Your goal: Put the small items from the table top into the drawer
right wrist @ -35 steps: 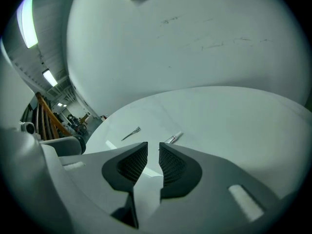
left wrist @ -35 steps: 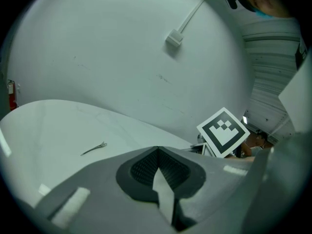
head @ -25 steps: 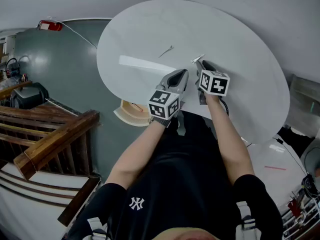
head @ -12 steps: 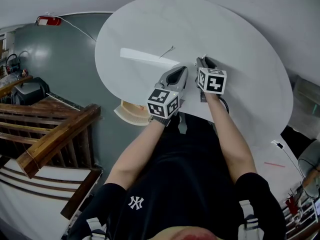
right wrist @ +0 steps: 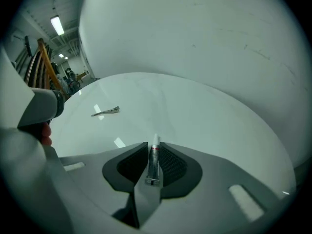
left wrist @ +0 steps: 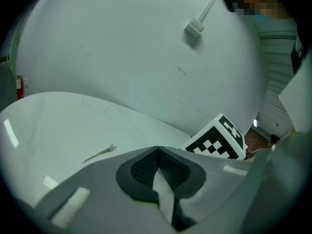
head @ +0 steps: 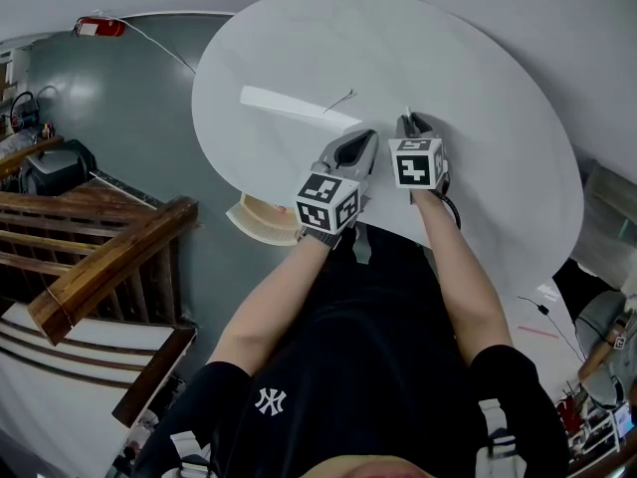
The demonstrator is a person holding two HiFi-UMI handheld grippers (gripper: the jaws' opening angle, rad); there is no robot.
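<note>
Grey-green floor (head: 119, 118) runs out to the left of the round white surface (head: 478, 88), with a dark wooden railing (head: 109, 262) beyond it and a plain white wall behind. A pale wooden drawer (head: 261, 219) stands pulled out from under the surface's near edge, beside the person's left arm. Both grippers sit side by side just inside that near edge. The left gripper (left wrist: 157, 150) has its fingers (left wrist: 87, 189) pressed together with nothing between them. The right gripper (right wrist: 155, 147) has just been closing its fingers (right wrist: 219, 189), and they now pinch a small white tube (right wrist: 154, 155) that points away along them, just above the surface. A thin metal hair clip (head: 339, 101) lies alone farther in, toward the middle of the surface, apart from both grippers.
</note>
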